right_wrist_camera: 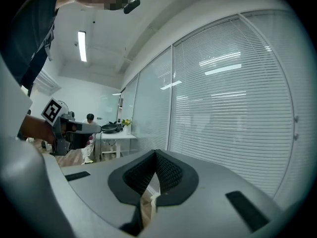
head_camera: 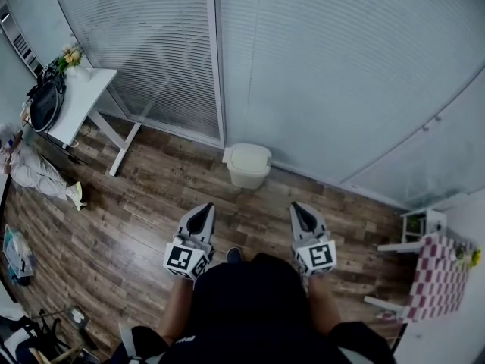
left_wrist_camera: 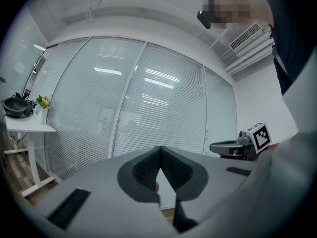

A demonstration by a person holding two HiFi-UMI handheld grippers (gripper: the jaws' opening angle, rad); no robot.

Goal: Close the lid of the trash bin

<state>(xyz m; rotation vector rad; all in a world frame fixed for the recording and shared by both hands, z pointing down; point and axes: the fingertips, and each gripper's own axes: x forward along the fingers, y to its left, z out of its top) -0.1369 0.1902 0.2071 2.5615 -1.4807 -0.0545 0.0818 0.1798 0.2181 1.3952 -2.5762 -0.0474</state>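
Observation:
A small cream trash bin stands on the wood floor against the glass wall, and its lid lies flat on top. My left gripper and right gripper are held side by side in front of the person, well short of the bin, pointing toward it. Both are shut with nothing between the pads. In the left gripper view the left gripper's jaws meet at the tip, and the right gripper shows to the side. In the right gripper view the right gripper is closed too, with the left gripper at the left.
A white desk with a black bag and flowers stands at the far left. A seated person is beside it. A pink-checked table and a small white shelf stand at the right. Glass walls with blinds run behind the bin.

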